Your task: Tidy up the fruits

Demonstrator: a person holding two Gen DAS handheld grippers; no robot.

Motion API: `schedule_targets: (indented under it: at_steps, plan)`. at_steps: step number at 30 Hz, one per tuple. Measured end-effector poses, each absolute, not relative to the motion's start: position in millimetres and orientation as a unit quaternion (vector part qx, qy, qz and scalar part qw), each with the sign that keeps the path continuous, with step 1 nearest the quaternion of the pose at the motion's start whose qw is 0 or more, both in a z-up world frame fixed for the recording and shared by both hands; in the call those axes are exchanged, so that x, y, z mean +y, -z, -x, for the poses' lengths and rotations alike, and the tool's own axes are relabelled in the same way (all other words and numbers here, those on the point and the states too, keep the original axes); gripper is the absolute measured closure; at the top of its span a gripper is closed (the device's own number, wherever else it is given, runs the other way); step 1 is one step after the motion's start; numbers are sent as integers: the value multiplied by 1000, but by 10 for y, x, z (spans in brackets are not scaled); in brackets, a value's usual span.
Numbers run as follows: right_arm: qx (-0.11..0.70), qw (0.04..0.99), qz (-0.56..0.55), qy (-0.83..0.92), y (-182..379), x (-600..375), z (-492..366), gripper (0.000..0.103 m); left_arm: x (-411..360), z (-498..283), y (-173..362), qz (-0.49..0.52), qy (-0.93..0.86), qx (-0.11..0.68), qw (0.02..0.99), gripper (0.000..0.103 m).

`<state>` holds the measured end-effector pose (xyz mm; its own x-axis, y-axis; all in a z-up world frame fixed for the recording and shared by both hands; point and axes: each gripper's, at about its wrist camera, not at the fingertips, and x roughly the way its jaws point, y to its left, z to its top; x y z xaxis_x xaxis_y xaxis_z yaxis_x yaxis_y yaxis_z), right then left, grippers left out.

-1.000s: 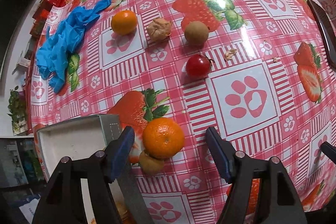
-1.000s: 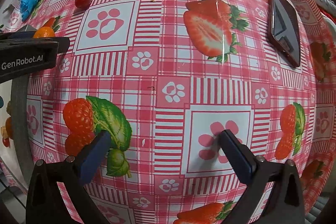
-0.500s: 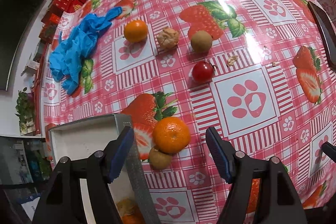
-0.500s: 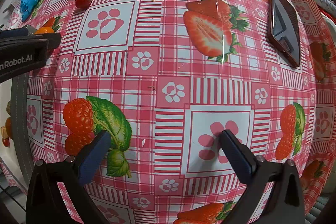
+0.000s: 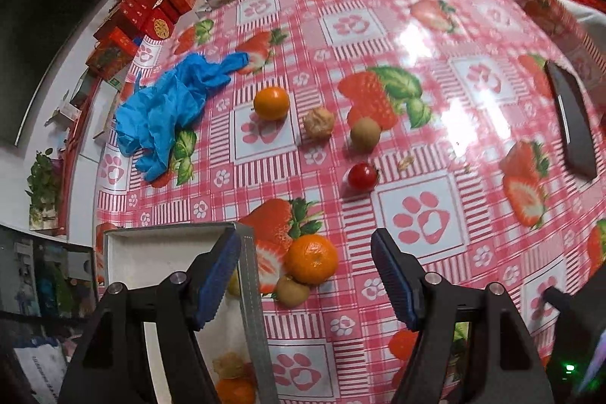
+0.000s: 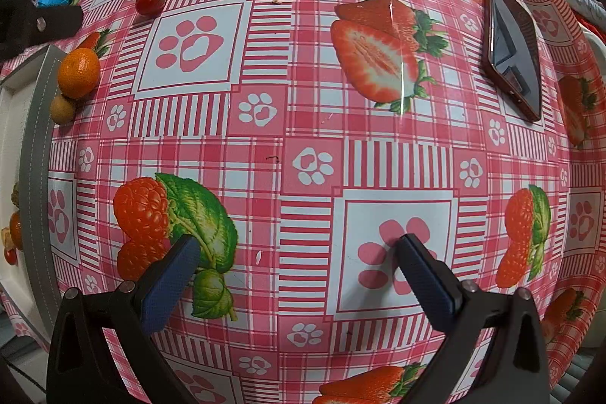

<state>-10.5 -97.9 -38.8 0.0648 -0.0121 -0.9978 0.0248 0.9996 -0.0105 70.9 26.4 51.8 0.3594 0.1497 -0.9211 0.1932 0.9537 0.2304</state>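
Note:
My left gripper (image 5: 305,254) hangs open above a mandarin (image 5: 311,259) and a small brown fruit (image 5: 291,289) lying beside a white box (image 5: 128,245). Nothing is between its blue pads. The box holds some fruit, an orange one (image 5: 235,389) among them. Farther off lie a second mandarin (image 5: 271,103), a walnut (image 5: 319,123), a brown round fruit (image 5: 365,134) and a cherry tomato (image 5: 362,176). My right gripper (image 6: 297,247) stands open over bare tablecloth, pointing down. In its view the mandarin (image 6: 78,72) and the box rim (image 6: 36,124) are at the left edge.
A crumpled blue glove (image 5: 166,112) lies left of the far fruits. A dark phone (image 6: 513,50) rests at the table's right side. Red gift boxes (image 5: 147,6) and jars crowd the far left edge. The red-checked tablecloth (image 6: 303,101) covers the table.
The left gripper has risen and tilted, so more of the table's far end shows and the fruits look smaller. Its jaws stayed equally wide. The right gripper kept still.

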Motion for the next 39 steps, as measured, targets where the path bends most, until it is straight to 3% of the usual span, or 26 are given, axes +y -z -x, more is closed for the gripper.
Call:
schedule_targets:
  at_steps: [14,22,36,39]
  plan:
    - [684,730,-5,13,387,-979,108,0,195,-689,-654,-147,19,563,813,30]
    - [677,736,-1,10,346,-982,120,0,174,-577,-546,-195,1,598,777,30]
    - [472,877,-36,88,276,-1324,122,0,272,9,-332,-219,-7,667,712,30]
    - [459,883,-37,94,272,-1321,135,0,258,123,-283,-221,-2,678,701,30]
